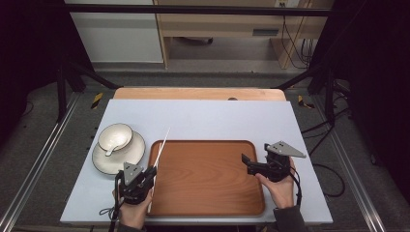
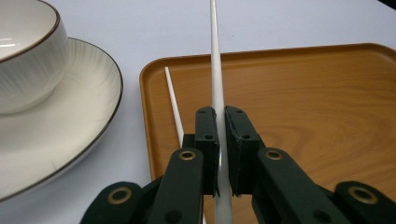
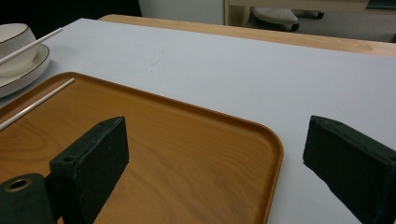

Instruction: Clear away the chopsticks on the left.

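My left gripper (image 1: 153, 170) (image 2: 220, 112) is shut on a white chopstick (image 1: 164, 141) (image 2: 215, 65). The stick points forward over the left rim of the wooden tray (image 1: 208, 179) (image 2: 303, 116). A second white chopstick (image 2: 173, 100) (image 3: 37, 103) lies flat inside the tray, along its left side, just left of the held one. My right gripper (image 1: 246, 163) (image 3: 217, 128) hovers open over the tray's right part, with nothing between its jaws.
Left of the tray, a white bowl (image 1: 115, 135) (image 2: 23, 51) with a spoon (image 1: 112, 147) in it sits on a white plate (image 1: 133, 153) (image 2: 70, 126). A grey mat (image 1: 208, 118) covers the table. The table's wooden edge (image 1: 198, 93) runs along the back.
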A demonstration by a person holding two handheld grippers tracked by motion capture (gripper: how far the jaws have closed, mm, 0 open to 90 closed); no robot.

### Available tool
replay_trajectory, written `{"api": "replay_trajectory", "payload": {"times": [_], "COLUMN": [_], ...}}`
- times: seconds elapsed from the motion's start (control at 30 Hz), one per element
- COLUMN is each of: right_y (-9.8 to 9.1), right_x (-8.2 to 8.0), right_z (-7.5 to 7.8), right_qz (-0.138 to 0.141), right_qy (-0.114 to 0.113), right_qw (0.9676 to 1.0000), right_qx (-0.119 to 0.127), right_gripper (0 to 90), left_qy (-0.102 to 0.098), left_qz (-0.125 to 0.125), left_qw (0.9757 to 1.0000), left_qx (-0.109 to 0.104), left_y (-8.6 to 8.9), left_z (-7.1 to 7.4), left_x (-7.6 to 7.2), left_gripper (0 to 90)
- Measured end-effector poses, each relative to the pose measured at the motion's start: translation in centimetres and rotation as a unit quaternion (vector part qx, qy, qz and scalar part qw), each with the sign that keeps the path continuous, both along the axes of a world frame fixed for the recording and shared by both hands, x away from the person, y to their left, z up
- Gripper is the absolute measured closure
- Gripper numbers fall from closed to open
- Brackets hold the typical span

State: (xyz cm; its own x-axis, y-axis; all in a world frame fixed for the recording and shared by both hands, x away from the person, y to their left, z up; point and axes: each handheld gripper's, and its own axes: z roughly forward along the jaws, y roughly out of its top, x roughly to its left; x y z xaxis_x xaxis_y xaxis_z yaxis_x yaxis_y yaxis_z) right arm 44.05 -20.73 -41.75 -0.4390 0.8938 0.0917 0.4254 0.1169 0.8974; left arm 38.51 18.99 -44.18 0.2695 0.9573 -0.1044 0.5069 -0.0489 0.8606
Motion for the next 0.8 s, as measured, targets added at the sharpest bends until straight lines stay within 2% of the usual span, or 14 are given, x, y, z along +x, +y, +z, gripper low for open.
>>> {"api": "replay_trajectory", "payload": {"times": [0.07, 0.37, 0.5, 0.8], "right_y": [0.0, 0.2, 0.3, 0.3], "right_x": [0.0, 0.1, 0.2, 0.2], "right_z": [0.0, -0.2, -0.4, -0.4], "right_qz": [0.001, 0.003, 0.005, 0.004], "right_qy": [0.0, 0.003, 0.008, 0.007], "right_qw": [1.0, 1.0, 0.9999, 0.9999], "right_qx": [-0.002, -0.004, -0.005, -0.007], "right_gripper": [7.0, 7.0, 7.0, 7.1], "left_qy": [-0.001, 0.009, 0.013, 0.028], "left_qz": [0.007, 0.027, 0.041, 0.049], "left_qw": [0.9999, 0.9996, 0.9989, 0.9981], "left_qx": [-0.008, -0.004, -0.017, -0.022], "left_y": [-0.1, -1.0, -1.4, -1.7], "left_z": [-0.4, -1.8, -2.6, -3.8], "left_x": [-0.2, -0.8, -0.8, -0.6], "left_gripper": [84.0, 84.0, 84.0, 83.9]}}
